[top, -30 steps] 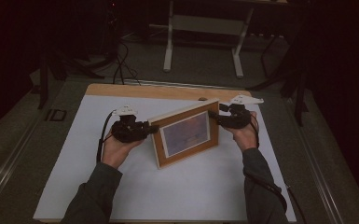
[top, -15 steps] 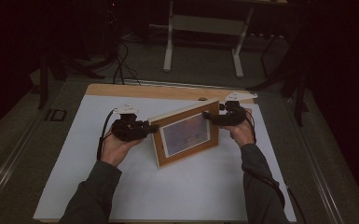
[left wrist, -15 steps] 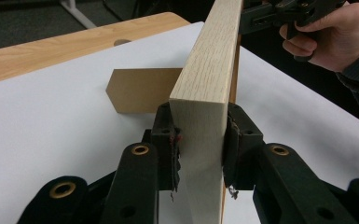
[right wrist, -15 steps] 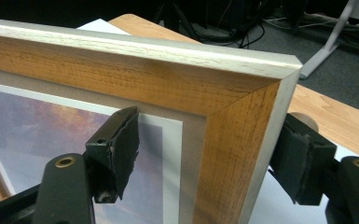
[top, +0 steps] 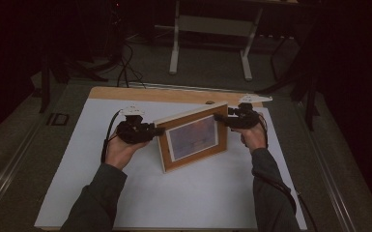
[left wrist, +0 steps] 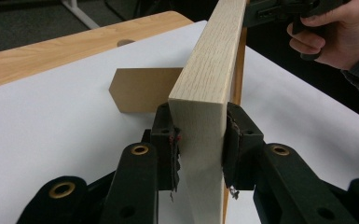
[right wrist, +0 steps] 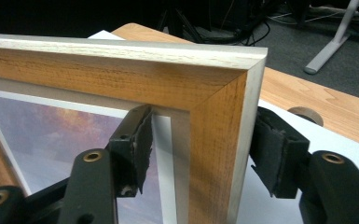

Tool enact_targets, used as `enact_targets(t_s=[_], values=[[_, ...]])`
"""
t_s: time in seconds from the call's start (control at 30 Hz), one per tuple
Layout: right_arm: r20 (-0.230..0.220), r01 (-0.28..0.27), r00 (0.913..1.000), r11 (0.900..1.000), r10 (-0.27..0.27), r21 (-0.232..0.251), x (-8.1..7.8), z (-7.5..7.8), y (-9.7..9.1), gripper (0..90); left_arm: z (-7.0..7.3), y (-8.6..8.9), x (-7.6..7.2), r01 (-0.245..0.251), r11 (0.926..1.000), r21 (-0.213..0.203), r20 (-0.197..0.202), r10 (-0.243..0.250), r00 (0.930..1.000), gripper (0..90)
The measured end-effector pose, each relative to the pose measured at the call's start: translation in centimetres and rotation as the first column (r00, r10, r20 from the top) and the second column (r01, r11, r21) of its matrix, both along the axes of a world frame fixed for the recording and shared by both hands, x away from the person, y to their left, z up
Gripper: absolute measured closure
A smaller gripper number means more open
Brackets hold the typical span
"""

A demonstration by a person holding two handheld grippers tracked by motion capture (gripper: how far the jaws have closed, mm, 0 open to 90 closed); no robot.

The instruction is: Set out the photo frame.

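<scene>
Since the earlier frames the picture frame (top: 193, 136) has tipped a bit more upright, right end slightly raised; hands barely shifted. Likely being stood up on the white sheet (top: 77, 183), mid-tabletop, toward the far edge. Left gripper (left wrist: 200, 140) pinches frame's left end across its thickness; right gripper (right wrist: 200, 149) straddles the upper right corner, pads close, contact unclear. Long axis runs left-right; glass faces the person. Back stand (left wrist: 142, 88) swung out behind.
</scene>
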State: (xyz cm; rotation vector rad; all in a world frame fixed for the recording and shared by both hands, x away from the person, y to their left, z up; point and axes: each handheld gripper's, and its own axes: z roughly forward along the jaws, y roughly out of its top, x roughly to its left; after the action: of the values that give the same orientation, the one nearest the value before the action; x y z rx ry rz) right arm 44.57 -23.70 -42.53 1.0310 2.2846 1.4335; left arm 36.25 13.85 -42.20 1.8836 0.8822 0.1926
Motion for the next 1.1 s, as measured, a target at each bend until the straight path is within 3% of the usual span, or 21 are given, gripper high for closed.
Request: enact_targets(t_s=[0.57,0.8,1.1], values=[[-0.013,0.030,0.9995,0.9995,-0.030,0.010,-0.6,0.0,-0.8,51.9,0.1,-0.3,1.0,-0.036,0.9990,0.026,-0.005,0.037,0.9993,66.6],[-0.017,0.035,0.9992,0.9994,-0.035,0.005,-0.9,0.0,-0.9,56.1,0.1,-0.5,1.4,-0.063,0.9957,0.068,0.019,0.062,0.9979,63.9],[-0.019,0.048,0.9987,0.9988,-0.048,-0.009,-1.2,0.1,-0.9,58.2,0.0,-0.4,1.8,-0.073,0.9954,0.063,0.019,0.072,0.9973,63.7]])
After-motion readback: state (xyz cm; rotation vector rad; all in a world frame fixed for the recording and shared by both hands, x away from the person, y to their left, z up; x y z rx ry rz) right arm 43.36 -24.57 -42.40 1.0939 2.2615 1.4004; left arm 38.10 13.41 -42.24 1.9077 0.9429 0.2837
